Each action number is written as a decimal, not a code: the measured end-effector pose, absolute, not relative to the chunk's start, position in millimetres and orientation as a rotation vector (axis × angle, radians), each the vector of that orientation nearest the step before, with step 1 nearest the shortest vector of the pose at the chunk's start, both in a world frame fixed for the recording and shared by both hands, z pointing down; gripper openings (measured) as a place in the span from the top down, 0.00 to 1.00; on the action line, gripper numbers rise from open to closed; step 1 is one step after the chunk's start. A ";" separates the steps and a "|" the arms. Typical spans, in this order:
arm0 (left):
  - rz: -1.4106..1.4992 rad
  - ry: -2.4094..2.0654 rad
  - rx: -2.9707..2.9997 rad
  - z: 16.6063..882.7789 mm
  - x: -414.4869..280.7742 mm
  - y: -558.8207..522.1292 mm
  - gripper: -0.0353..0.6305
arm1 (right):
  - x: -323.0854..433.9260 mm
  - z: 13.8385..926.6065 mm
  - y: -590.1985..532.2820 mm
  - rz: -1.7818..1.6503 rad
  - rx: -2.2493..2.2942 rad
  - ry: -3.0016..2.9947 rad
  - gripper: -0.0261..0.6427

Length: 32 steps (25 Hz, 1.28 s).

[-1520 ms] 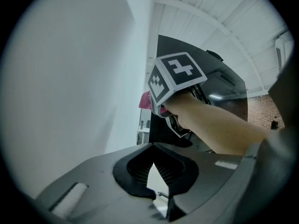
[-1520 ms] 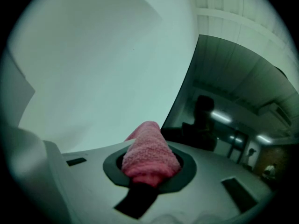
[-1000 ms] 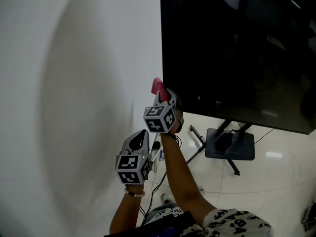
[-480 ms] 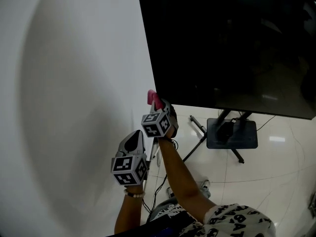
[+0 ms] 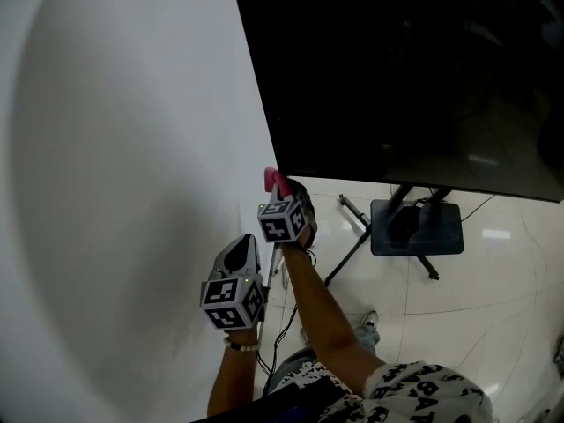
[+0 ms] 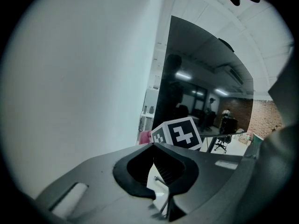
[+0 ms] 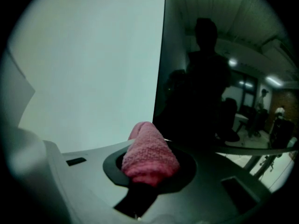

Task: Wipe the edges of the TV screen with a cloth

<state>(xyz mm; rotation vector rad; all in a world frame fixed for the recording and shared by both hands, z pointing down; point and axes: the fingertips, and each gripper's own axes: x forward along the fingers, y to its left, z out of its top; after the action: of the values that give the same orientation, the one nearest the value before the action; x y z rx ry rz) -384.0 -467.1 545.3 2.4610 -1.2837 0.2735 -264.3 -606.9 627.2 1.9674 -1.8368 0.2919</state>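
Note:
The big black TV screen (image 5: 397,77) fills the upper right of the head view. Its lower left corner sits just above a pink cloth (image 5: 274,181). My right gripper (image 5: 280,192) is shut on that rolled cloth (image 7: 148,155) and holds it up at the corner, against the TV's left edge (image 7: 164,78). The right gripper (image 7: 149,164) looks along the white wall and the dark screen. My left gripper (image 5: 243,252) hangs lower and nearer to me, shut with nothing in it. In its own view the left gripper (image 6: 154,171) points up at the TV (image 6: 205,92).
A white wall (image 5: 132,148) runs along the left, close to both grippers. The TV stand's dark base (image 5: 416,227) and slanted legs (image 5: 352,254) rest on the glossy floor (image 5: 493,280). Cables (image 5: 280,320) trail on the floor by the wall.
The head view has shifted, so the TV corner sits lower and further left in the frame. The right gripper keeps the cloth at that corner. The left gripper stays below it.

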 end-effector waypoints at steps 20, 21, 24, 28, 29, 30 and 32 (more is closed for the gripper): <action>0.269 -1.152 2.460 552.5 -342.6 -455.6 0.96 | -236.1 616.6 -589.9 0.758 2.165 -2.181 0.85; 0.268 -1.147 2.462 549.6 -340.2 -453.5 0.96 | -231.6 613.5 -586.4 0.764 2.182 -2.176 0.85; 0.265 -1.126 2.467 547.5 -330.1 -451.3 0.96 | -220.1 609.2 -580.9 0.778 2.189 -2.163 0.85; 0.257 -1.098 2.468 552.6 -316.9 -452.0 0.96 | -203.6 617.9 -574.9 0.787 2.176 -2.095 0.85; 0.254 -1.090 2.468 552.7 -314.1 -451.2 0.96 | -198.6 619.2 -572.2 0.793 2.181 -2.082 0.85; 0.253 -1.082 2.469 552.9 -311.0 -450.2 0.96 | -193.2 620.1 -569.4 0.795 2.186 -2.069 0.85; 0.252 -1.063 2.471 554.7 -304.6 -447.7 0.96 | -180.4 623.4 -562.6 0.799 2.203 -2.033 0.85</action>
<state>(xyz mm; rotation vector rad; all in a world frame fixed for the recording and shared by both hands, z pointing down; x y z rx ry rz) -304.6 -447.7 554.7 2.4713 -1.0627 0.2524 -180.4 -562.6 623.4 2.2028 -2.0333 0.7986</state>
